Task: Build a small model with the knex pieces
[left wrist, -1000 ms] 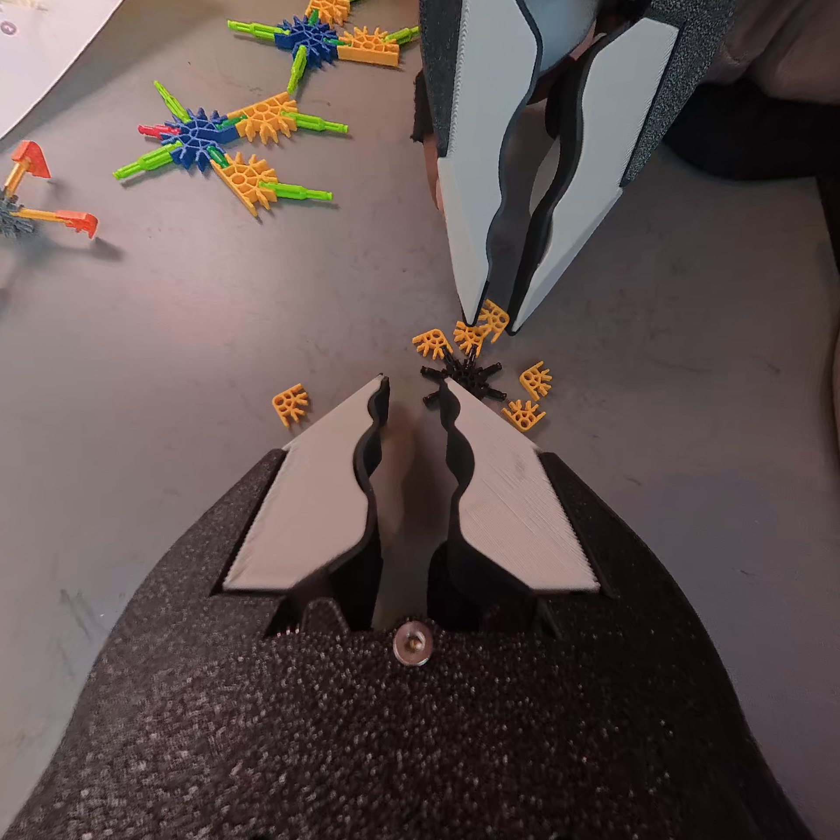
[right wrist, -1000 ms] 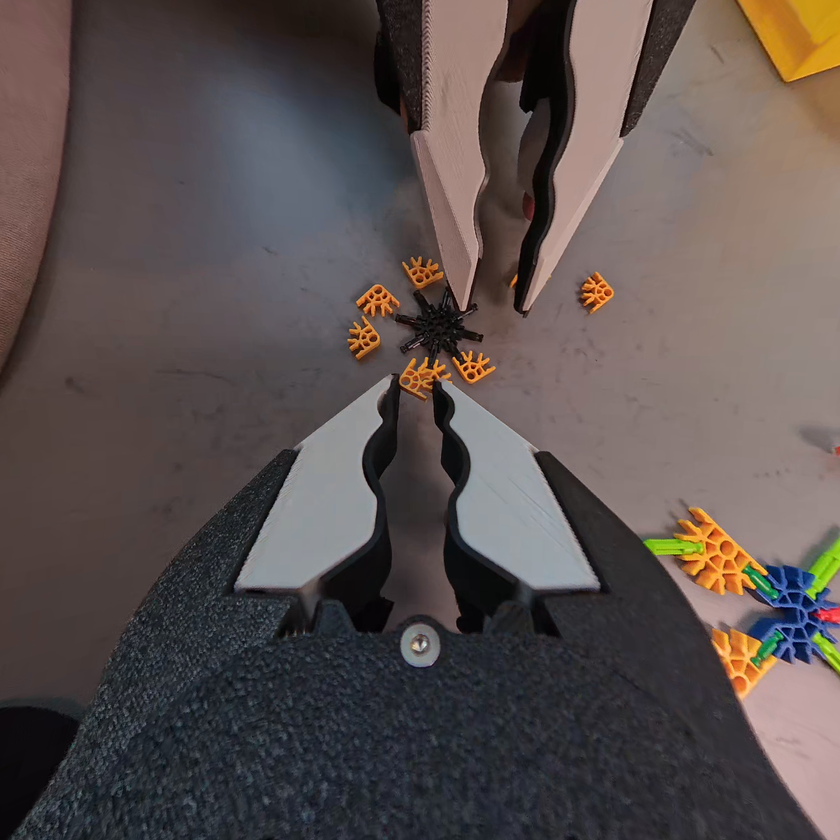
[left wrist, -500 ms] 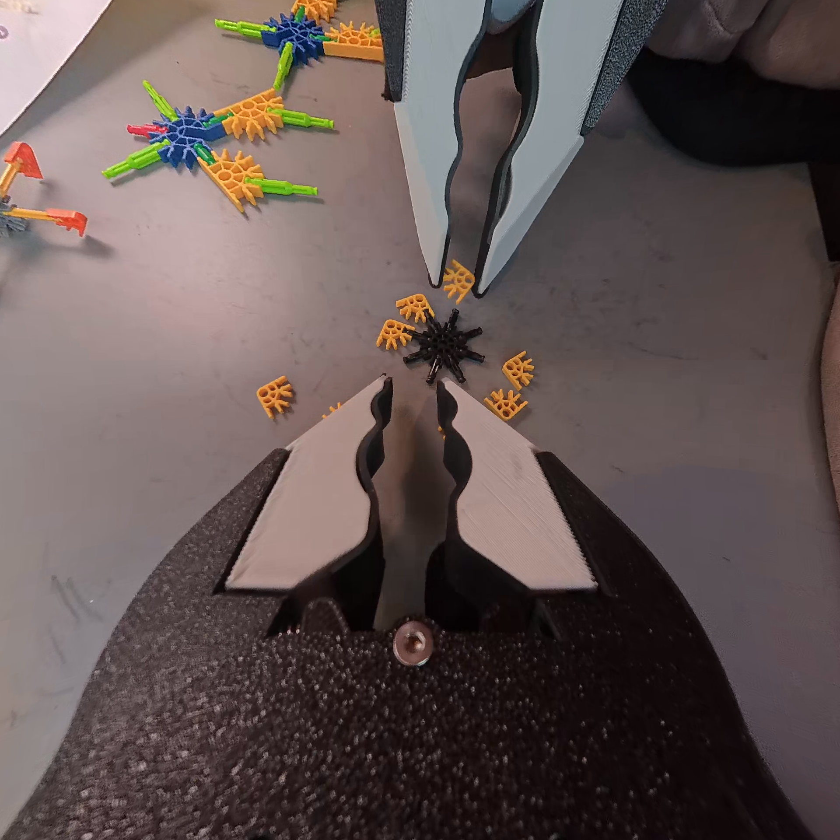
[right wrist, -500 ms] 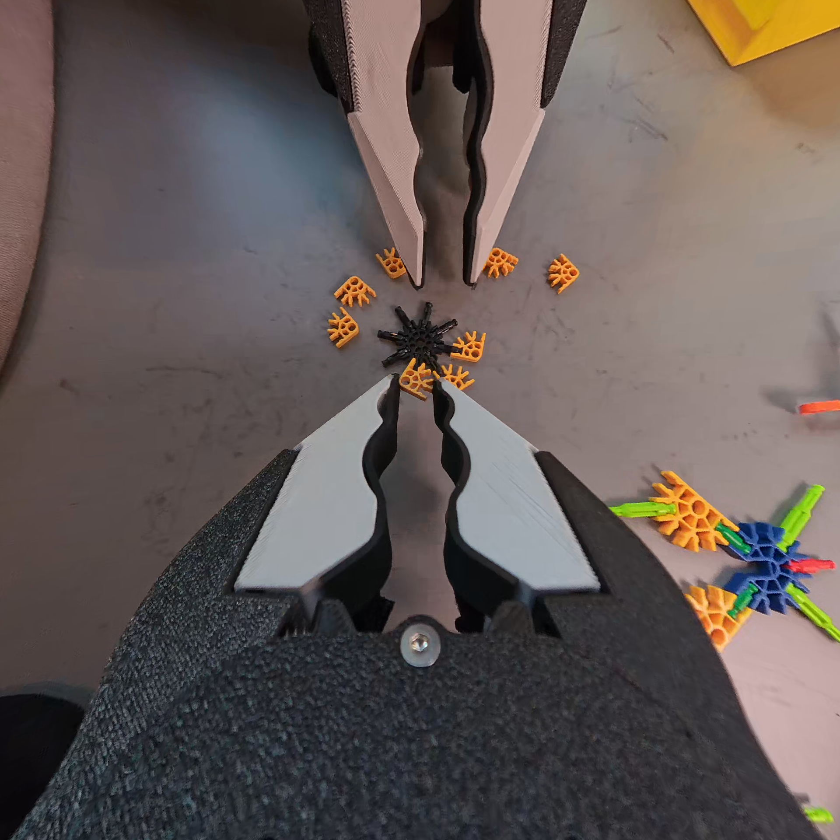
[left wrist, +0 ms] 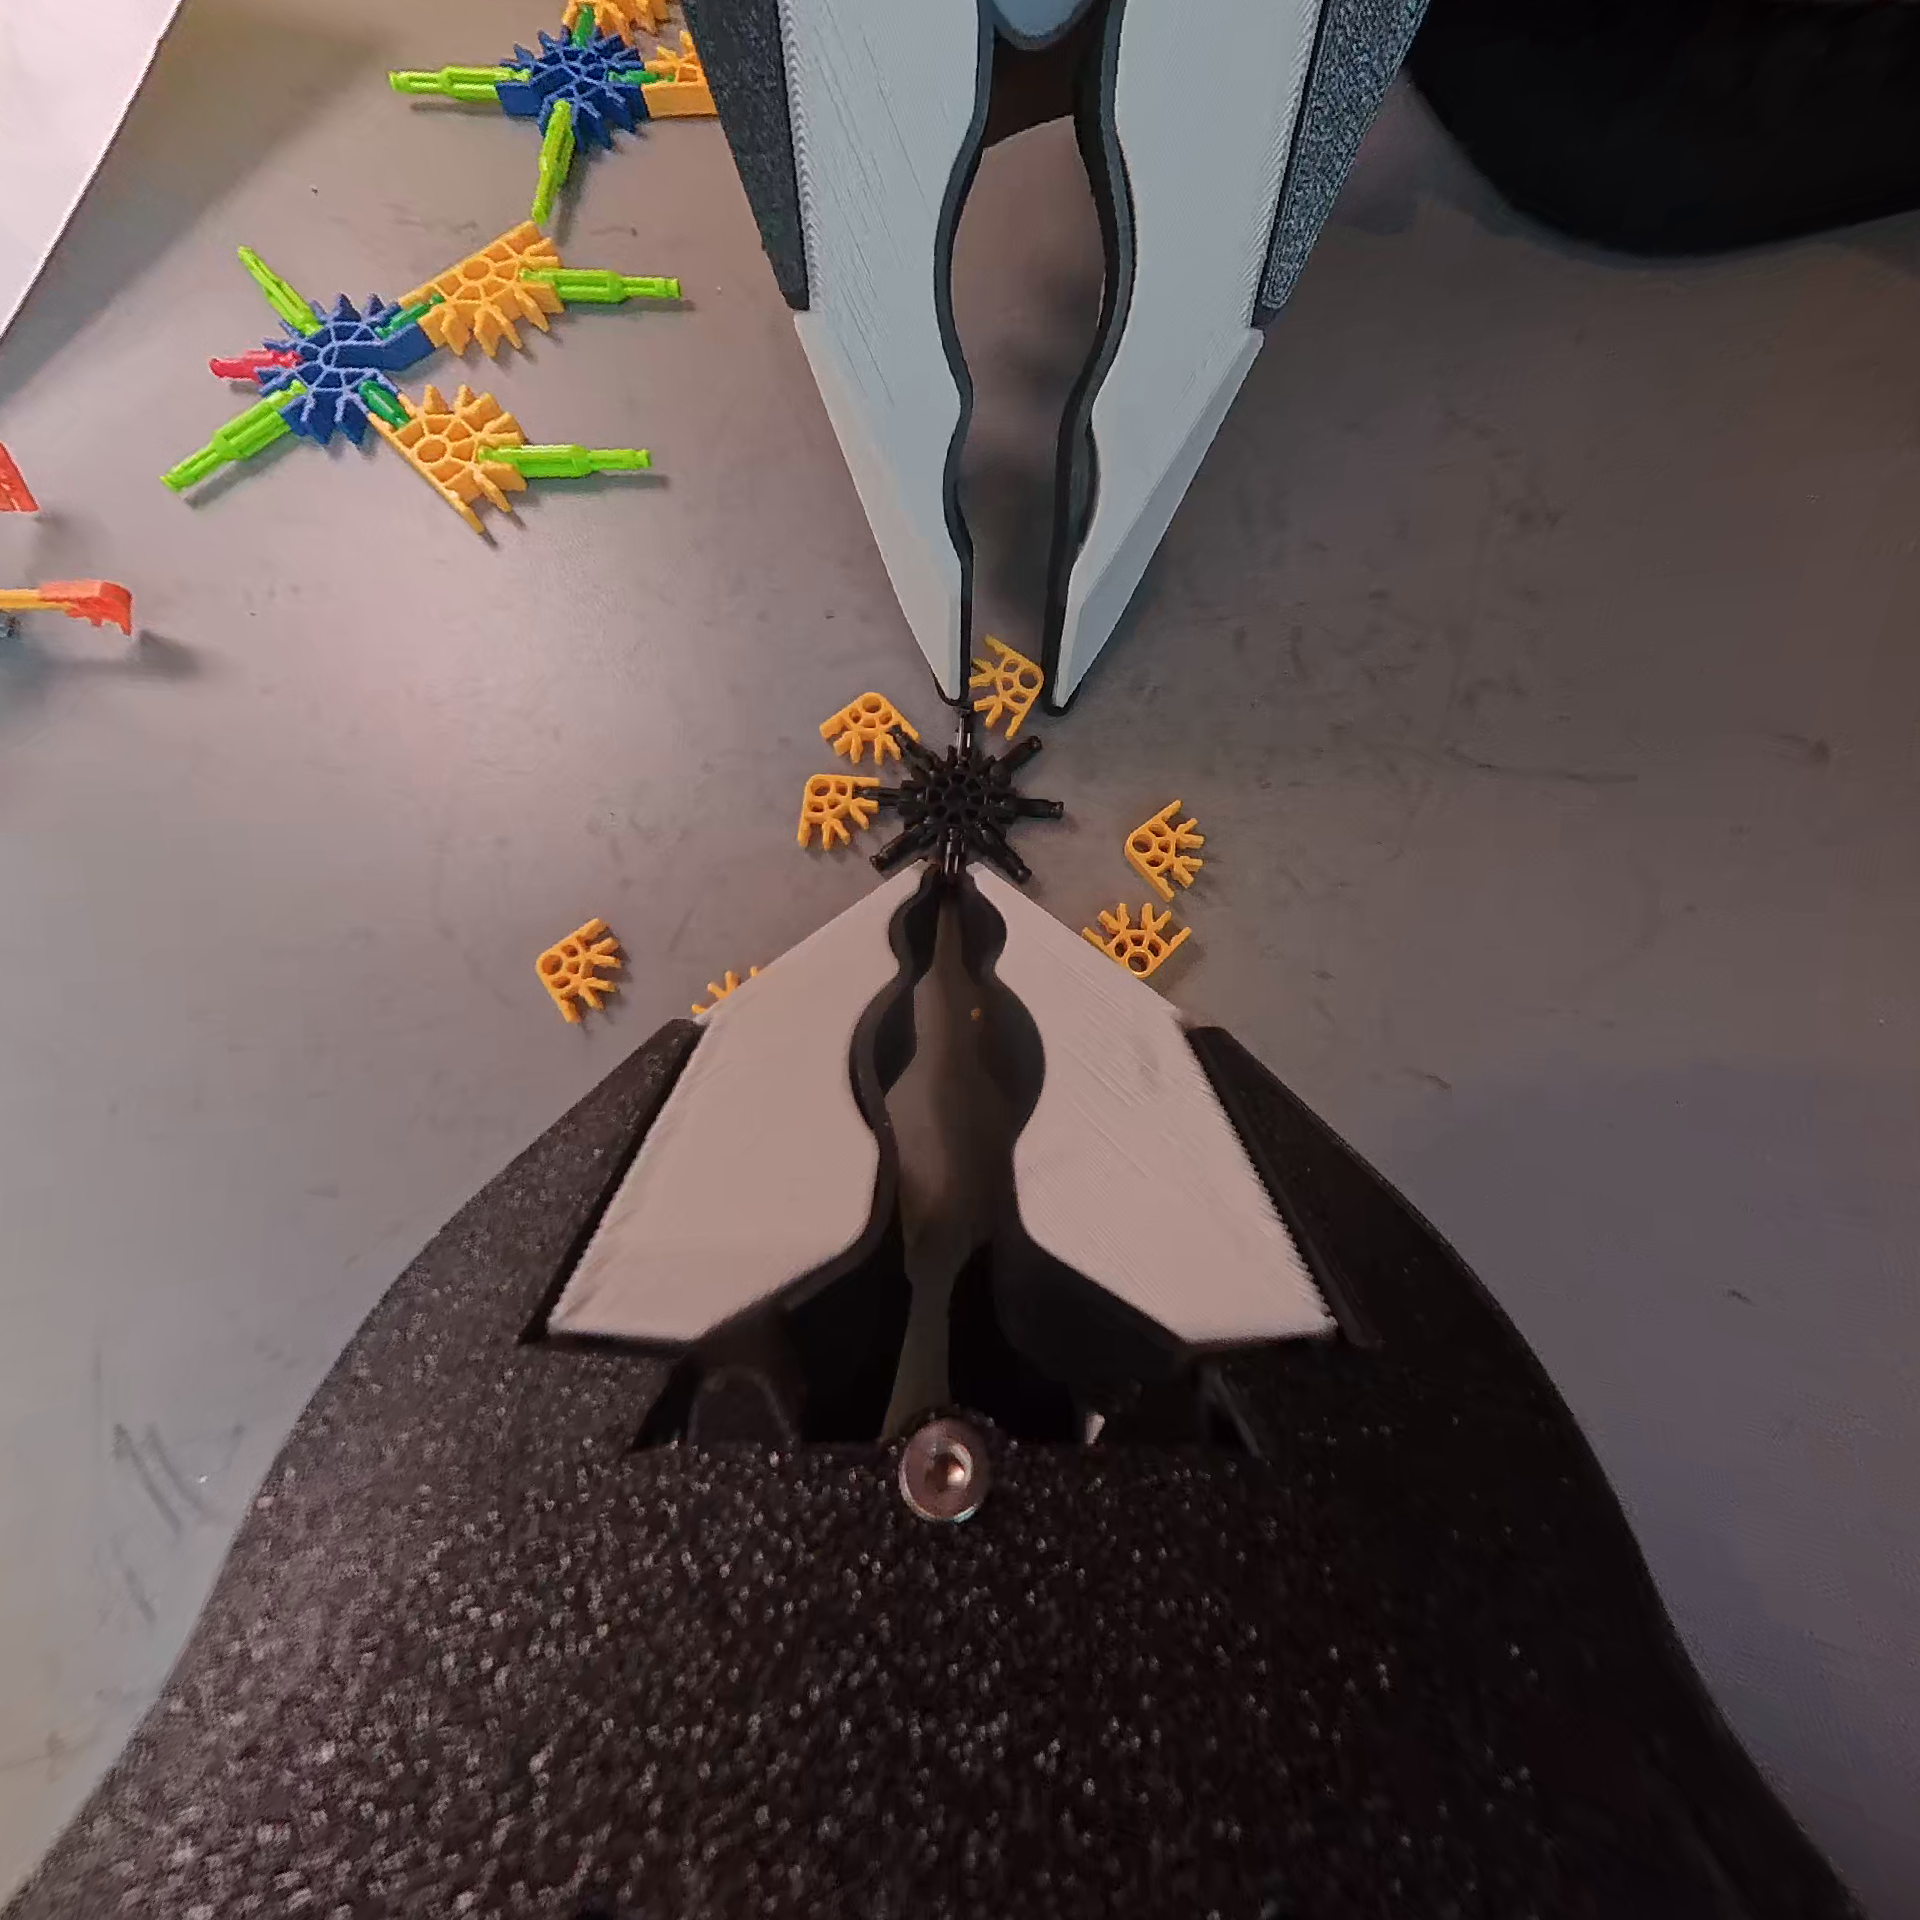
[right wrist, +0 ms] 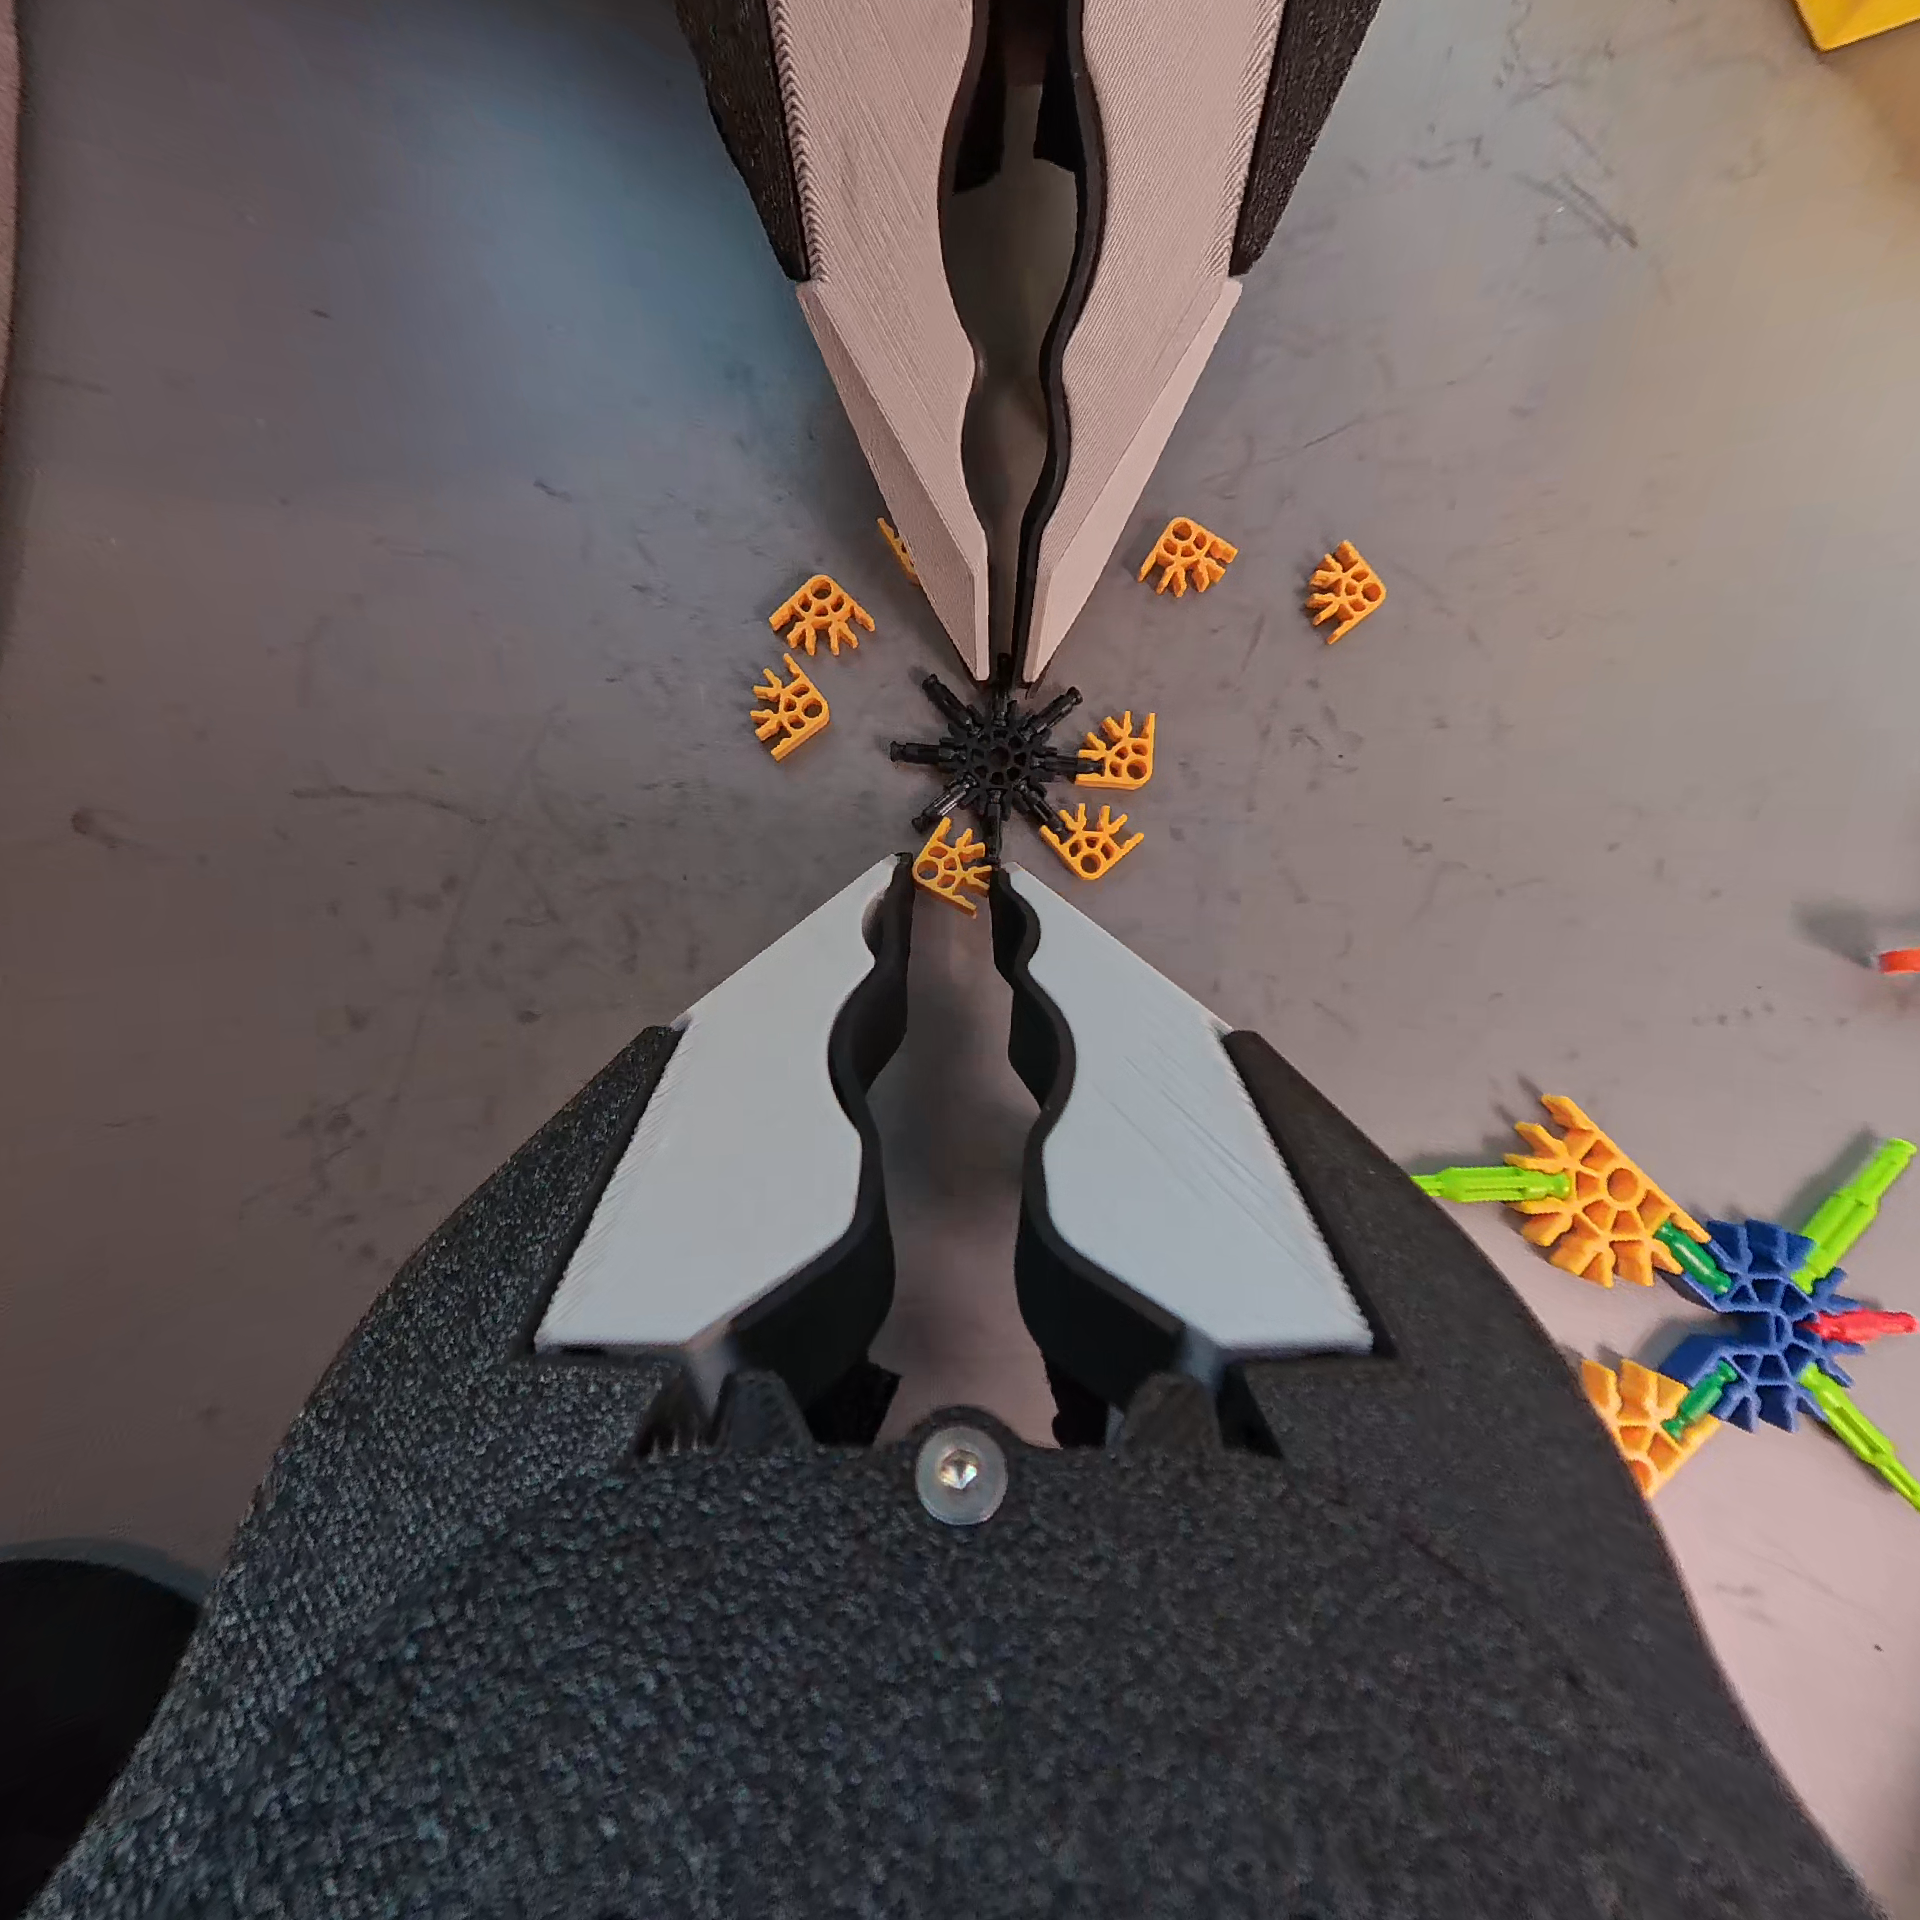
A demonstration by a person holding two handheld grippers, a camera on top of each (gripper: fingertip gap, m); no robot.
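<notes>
Now | left tool point(left wrist: 948, 878) pinching black hub point(left wrist: 961, 805) spoke | right tool point(right wrist: 954, 883) spread round orange connector point(right wrist: 953, 868)

Spoked connector point(left wrist: 961, 805) between facing tools, small connectors point(left wrist: 1164, 847) scattered around it

Workbench in a lab or hobby workshop, as far as can be told.

Grey tabletop point(left wrist: 364, 831), scuffed and scratched. Plastic construction-toy pieces scattered over it: small orange connectors point(right wrist: 821, 615), a black spoked hub point(right wrist: 995, 750), built-up blue, orange and green clusters point(left wrist: 405, 364). White sheet corner point(left wrist: 52, 125) at one edge, yellow box corner point(right wrist: 1870, 19) at another. No walls or fittings in sight.
</notes>
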